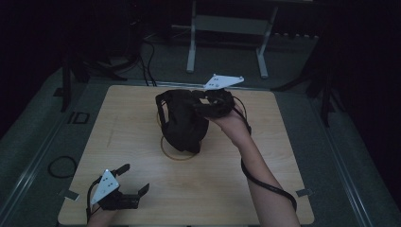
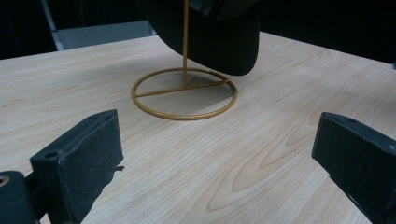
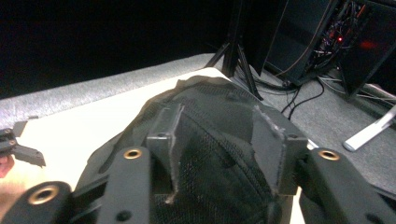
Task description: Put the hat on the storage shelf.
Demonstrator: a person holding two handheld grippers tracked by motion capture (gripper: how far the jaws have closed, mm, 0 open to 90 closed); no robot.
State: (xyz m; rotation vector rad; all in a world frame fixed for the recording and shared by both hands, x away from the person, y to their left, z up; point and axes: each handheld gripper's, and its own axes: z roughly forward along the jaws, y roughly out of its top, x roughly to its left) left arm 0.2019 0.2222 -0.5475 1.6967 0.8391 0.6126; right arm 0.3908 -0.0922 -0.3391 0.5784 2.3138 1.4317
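Observation:
A black cap [image 1: 182,125] hangs on a gold wire stand whose ring base [image 1: 176,155] lies on the middle of the wooden table. In the left gripper view the ring [image 2: 187,117] and its thin post stand ahead, with the cap's brim [image 2: 210,37] above them. My right gripper [image 1: 197,101] reaches the cap's top from the right. Its jaws stand apart astride the mesh crown [image 3: 205,93], and the right gripper [image 3: 219,135] does not pinch the fabric. My left gripper [image 1: 134,178] rests low near the table's front left corner, wide open [image 2: 217,140] and holding nothing.
The wooden table [image 1: 142,118] stands on grey carpet. A white metal frame [image 1: 191,47] is behind it, cables [image 1: 61,165] lie on the floor at left, and dark tripods [image 3: 238,51] stand around. Bare wood lies between my left gripper and the stand.

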